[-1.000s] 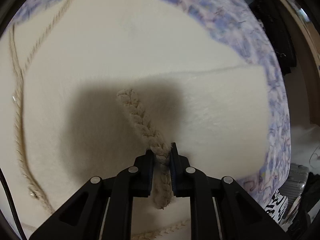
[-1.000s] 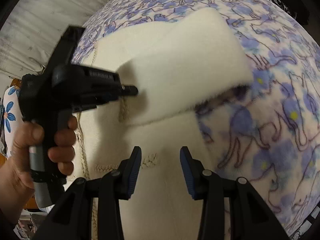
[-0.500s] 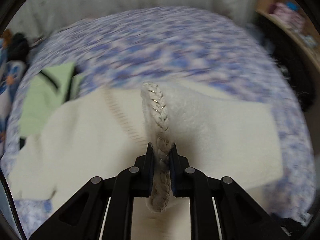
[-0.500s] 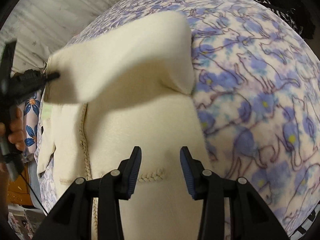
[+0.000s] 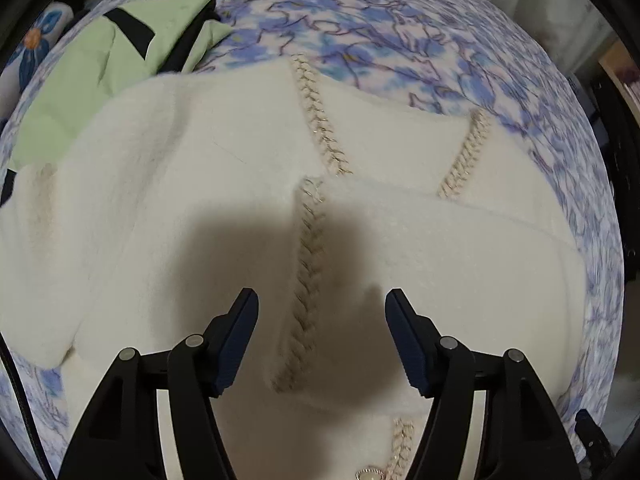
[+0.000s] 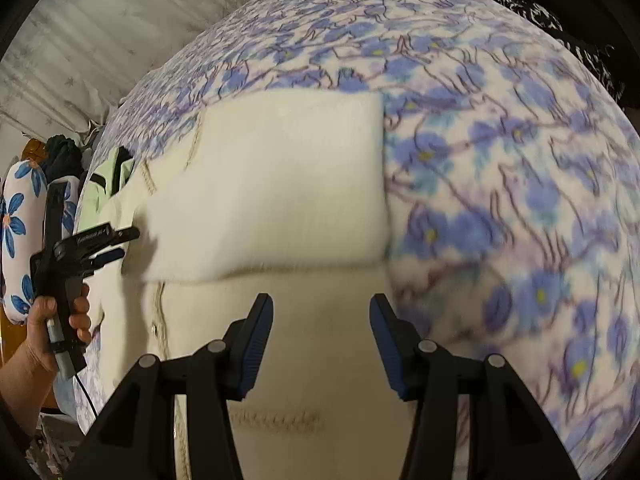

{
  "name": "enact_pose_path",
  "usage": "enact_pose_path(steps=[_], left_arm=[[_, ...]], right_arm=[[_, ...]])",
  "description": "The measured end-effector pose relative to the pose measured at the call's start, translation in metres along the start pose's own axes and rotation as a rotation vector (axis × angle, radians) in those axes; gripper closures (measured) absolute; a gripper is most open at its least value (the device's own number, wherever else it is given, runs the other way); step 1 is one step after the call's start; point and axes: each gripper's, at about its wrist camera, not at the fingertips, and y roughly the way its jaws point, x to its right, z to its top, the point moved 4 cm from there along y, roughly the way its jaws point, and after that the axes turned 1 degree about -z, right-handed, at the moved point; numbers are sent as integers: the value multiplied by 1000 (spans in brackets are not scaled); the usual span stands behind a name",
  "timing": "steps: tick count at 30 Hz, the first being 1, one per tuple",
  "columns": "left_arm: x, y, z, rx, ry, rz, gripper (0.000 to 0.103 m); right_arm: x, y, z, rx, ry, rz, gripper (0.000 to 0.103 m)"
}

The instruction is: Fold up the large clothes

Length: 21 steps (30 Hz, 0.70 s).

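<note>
Black jaws of the left gripper (image 5: 322, 340) are opening, straddling but not pinching the braided trim (image 5: 306, 280) of the cream garment (image 5: 180, 200). Jaws of the right gripper (image 6: 321, 346) are also opening, gripping nothing. Outward, the garment is lying folded on the blue floral blanket (image 6: 500, 160), with a green garment (image 5: 100, 64) at ten o'clock.

Cardigan (image 5: 200, 216) lies on blanket (image 5: 400, 40) (jacket (image 5: 92, 64) just behind).

Floral blanket (image 5: 400, 40) — green garment (image 5: 92, 68)
</note>
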Motion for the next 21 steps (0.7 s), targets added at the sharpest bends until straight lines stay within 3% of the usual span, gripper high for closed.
enact_pose_path(steps=[8,12,14,15,16,17,19,21], left_arm=[[0,31,20,-62,20,-69,39],[16,41,32,-69,50,-68,48],[21,44,38,-64,52,-52,68],[23,44,41,-60,62,-30,86],[25,43,43,-59,74,-34,89],[26,39,43,-48,84,-28,89],[32,29,46,-9,121,-10,90],[36,21,49,30,139,-6,90]], right_arm=[[21,35,69,14,-1,-39,53],[40,68,106,-10,32,-56,52],[46,85,118,-38,70,-31,52],[47,95,122,-57,85,-13,52],[46,101,124,-71,84,-8,53],[43,106,125,-81,68,-6,58],[31,103,129,-47,-7,-27,87],[27,91,134,5,-18,-32,89]])
